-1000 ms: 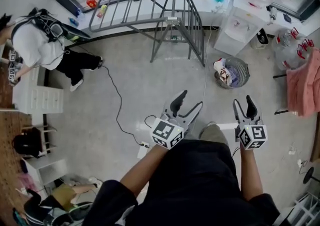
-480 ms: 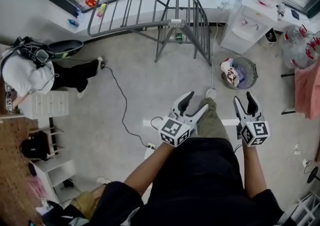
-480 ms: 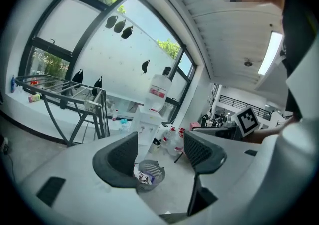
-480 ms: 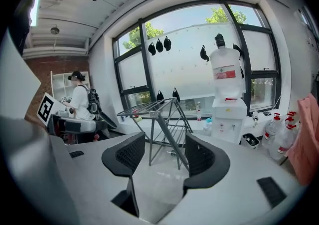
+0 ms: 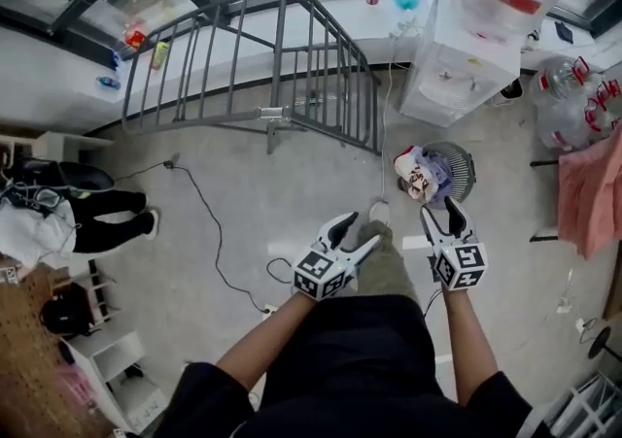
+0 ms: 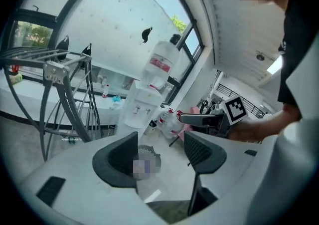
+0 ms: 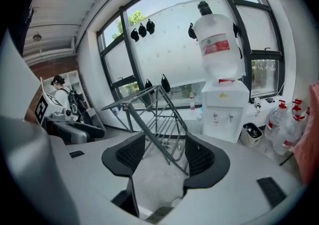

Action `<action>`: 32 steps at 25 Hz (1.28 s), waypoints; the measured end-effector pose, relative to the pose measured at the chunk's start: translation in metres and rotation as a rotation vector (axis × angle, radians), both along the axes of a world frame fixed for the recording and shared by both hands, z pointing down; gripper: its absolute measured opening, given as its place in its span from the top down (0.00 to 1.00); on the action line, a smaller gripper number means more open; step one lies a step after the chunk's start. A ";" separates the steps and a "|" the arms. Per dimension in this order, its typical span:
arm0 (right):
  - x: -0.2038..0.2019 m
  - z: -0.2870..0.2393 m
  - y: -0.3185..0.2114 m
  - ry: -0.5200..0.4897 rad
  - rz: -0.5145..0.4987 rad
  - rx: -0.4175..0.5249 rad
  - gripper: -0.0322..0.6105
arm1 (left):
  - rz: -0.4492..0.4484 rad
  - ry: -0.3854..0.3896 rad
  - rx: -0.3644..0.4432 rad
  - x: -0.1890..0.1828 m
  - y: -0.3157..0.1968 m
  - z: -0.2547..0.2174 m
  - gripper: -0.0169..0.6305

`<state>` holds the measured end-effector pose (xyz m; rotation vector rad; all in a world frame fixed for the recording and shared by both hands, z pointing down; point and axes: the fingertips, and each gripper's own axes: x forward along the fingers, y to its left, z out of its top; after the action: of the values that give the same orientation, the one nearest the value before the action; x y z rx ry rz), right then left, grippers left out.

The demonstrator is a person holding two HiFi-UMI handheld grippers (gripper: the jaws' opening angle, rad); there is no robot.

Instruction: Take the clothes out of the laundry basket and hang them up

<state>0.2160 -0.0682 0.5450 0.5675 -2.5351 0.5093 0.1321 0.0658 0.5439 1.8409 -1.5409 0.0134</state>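
Observation:
A round wire laundry basket (image 5: 457, 162) with bunched clothes (image 5: 418, 174) stands on the floor ahead and slightly right, below the water dispenser. The grey metal drying rack (image 5: 253, 67) stands further ahead to the left. My left gripper (image 5: 352, 234) is open and empty, held at waist height. My right gripper (image 5: 440, 219) is also open and empty, its tips just short of the basket. The left gripper view shows the basket (image 6: 149, 155) between its jaws. In the right gripper view the rack (image 7: 154, 114) stands beyond the jaws.
A white water dispenser (image 5: 466, 57) with a big bottle stands by the window ledge. Spare water bottles (image 5: 569, 96) and pink cloth (image 5: 591, 184) are at the right. A black cable (image 5: 209, 232) runs across the floor. Another person (image 5: 58, 218) is at the left near white drawers.
I have walked forward: the rack, basket and dispenser are nearer and shifted left in view. Both grippers stayed open and came closer to the basket.

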 end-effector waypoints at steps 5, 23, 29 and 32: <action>-0.018 0.061 -0.066 0.086 -0.089 -0.012 0.61 | -0.056 0.044 -0.033 -0.008 -0.058 0.032 0.56; -0.052 0.397 -0.150 0.403 -0.180 -0.170 0.61 | -0.057 0.128 -0.004 -0.043 -0.165 0.217 0.56; -0.058 0.495 -0.169 0.493 -0.287 -0.182 0.61 | -0.073 0.158 0.030 -0.061 -0.184 0.267 0.56; -0.055 0.541 -0.172 0.564 -0.375 -0.172 0.61 | -0.089 0.173 0.031 -0.066 -0.191 0.295 0.56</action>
<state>0.1614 -0.2403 1.0861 0.1319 -1.9681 0.3593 0.0662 -0.1255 0.8390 1.7467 -1.5067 -0.2074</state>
